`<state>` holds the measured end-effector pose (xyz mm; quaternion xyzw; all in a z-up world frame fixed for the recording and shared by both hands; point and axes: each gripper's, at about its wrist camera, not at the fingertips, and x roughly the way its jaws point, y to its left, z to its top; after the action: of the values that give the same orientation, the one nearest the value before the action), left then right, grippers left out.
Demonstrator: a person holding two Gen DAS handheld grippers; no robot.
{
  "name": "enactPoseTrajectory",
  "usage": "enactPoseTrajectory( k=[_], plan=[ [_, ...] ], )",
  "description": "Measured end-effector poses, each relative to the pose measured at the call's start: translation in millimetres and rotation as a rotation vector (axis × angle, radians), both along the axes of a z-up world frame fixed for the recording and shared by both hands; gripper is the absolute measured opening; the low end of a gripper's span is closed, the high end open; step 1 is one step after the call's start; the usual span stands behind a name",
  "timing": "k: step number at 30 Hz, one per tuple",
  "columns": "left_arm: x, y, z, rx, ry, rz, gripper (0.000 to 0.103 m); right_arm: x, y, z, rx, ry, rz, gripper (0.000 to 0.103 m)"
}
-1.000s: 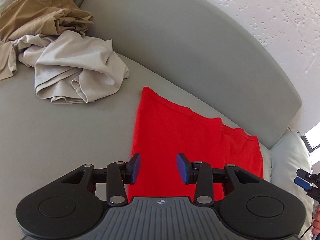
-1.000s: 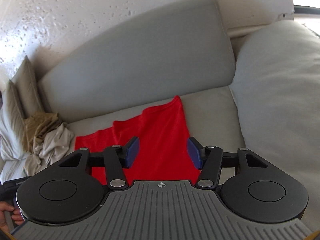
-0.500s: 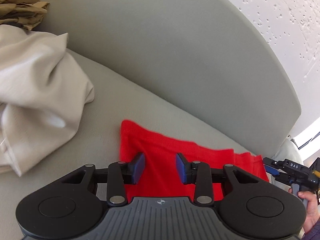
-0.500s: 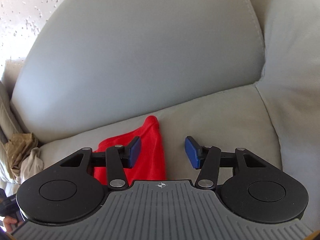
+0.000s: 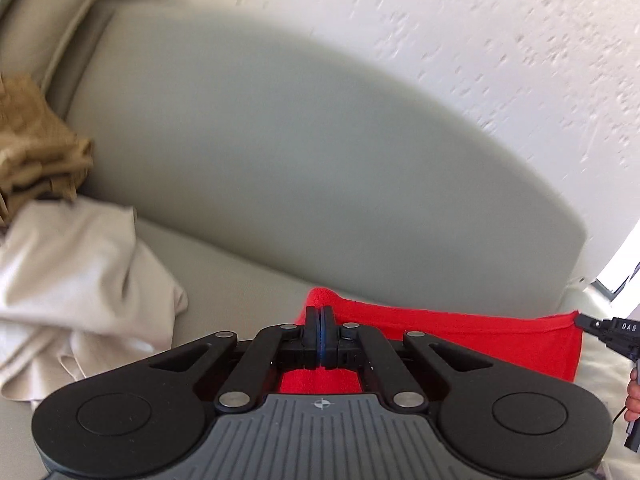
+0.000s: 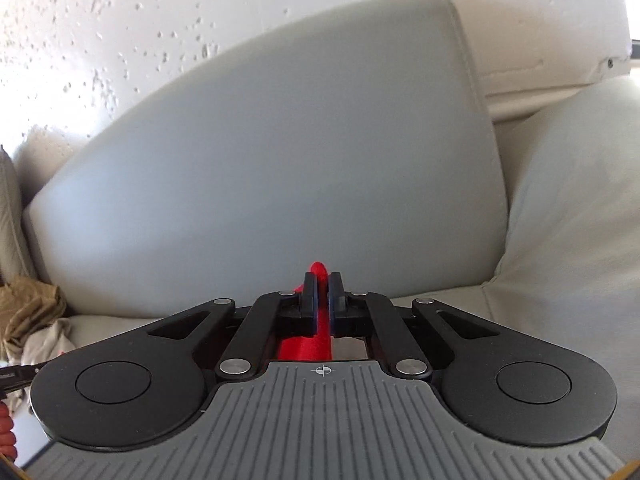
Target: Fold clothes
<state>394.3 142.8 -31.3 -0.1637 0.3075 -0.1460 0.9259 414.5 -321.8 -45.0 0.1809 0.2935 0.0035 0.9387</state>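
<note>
Left tool [image 5: 320, 322], pads pressed together on the near-left corner of the red garment [image 5: 460, 336]; right tool [image 6: 323, 300], pads likewise pinching a bunched fold of the same garment. The cloth hangs stretched between the two tools, just in front of the grey back cushion [image 5: 280, 160] of the sofa. To the left on the seat, a crumpled beige garment [image 5: 80, 280] lies beside a tan one [image 5: 36, 140].
</note>
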Motion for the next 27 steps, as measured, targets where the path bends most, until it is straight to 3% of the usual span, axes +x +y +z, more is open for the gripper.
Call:
enactPoseTrajectory(
  k=[6,9,14,20,24,27],
  plan=[
    [-70.0,2.6,57.1,-0.065,-0.069,-0.012,0.000,-83.3,0.1,72.1,0.044,-0.037,-0.016,0.004],
    [-106.3,-3.5,59.7,-0.104,-0.058,-0.025,0.000,-136.8,5.6,99.4,0.048,-0.047,0.014,0.004],
    [-177.6,-10.0,53.1,-0.075,-0.034,-0.065,0.000,-226.1,12.0,127.7,0.053,-0.059,0.082,0.004],
    [-273.0,-8.3,30.5,-0.006,0.030,-0.016,0.000,-328.1,7.8,106.6,0.064,-0.021,0.132,0.004],
    [-321.9,-14.3,0.9,0.053,0.137,0.067,0.000,-372.8,-1.0,56.3,0.106,0.042,0.092,0.004],
    [-347.7,-27.0,-11.9,0.116,0.205,0.083,0.000,-391.9,-8.7,9.3,0.148,0.147,0.045,0.004]
  ],
)
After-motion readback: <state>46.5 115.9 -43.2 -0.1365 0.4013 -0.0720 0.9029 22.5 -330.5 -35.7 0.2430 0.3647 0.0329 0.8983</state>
